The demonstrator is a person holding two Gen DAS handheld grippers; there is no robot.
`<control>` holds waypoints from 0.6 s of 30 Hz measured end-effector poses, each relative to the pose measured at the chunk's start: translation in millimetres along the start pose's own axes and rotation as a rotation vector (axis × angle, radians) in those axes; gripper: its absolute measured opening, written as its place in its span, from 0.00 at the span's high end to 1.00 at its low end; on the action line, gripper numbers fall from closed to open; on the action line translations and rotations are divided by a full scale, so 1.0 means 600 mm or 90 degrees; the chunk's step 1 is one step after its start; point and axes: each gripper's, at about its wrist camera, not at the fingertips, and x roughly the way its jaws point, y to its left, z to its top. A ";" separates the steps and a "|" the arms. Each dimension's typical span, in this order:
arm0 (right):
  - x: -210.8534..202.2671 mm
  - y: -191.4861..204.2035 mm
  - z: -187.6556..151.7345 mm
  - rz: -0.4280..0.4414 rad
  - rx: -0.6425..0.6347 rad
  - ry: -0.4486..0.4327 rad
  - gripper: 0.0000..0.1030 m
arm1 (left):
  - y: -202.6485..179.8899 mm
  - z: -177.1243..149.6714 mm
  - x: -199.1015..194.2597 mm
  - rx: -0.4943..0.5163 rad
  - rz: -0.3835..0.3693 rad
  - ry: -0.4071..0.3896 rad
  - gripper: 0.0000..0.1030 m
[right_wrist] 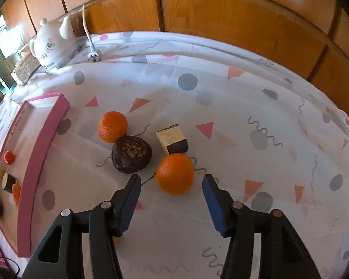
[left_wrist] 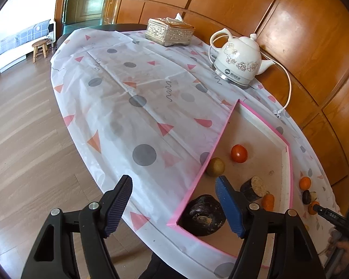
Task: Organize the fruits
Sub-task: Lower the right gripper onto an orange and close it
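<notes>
Fruits: near orange (right_wrist: 175, 174) lower centre of right wrist view, second orange (right_wrist: 112, 126) upper left of it; dark round fruit (right_wrist: 131, 154) touches the second.
Cube: cut block (right_wrist: 172, 139), pale face, dark rind.
Tray: pink-rimmed tray (left_wrist: 221, 137) lower right in left view; holds red tomato (left_wrist: 239, 153), brownish round fruit (left_wrist: 215, 167), others partly hidden.
Writing: kettle (left_wrist: 238, 61) logo unreadable.
Right gripper (right_wrist: 172, 182): spread, orange between, pads clear.
Left gripper (left_wrist: 174, 183): spread, empty.

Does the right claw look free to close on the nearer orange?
Probably yes: the right claw is open with the nearer orange just ahead between its fingertips; the dark round fruit sits clear to the side.
</notes>
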 end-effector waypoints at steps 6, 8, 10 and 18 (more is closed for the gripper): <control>0.040 0.000 0.002 -0.009 0.011 0.022 0.63 | -0.021 -0.003 -0.004 0.047 -0.003 -0.016 0.28; 0.041 -0.004 -0.003 -0.010 0.016 0.015 0.64 | -0.019 -0.002 0.000 0.042 -0.002 -0.009 0.28; 0.038 -0.008 -0.007 -0.004 0.023 0.011 0.65 | -0.015 -0.002 0.006 0.033 0.002 -0.001 0.28; 0.018 -0.029 -0.030 0.008 0.049 0.000 0.65 | -0.008 -0.007 0.014 0.014 0.003 0.017 0.28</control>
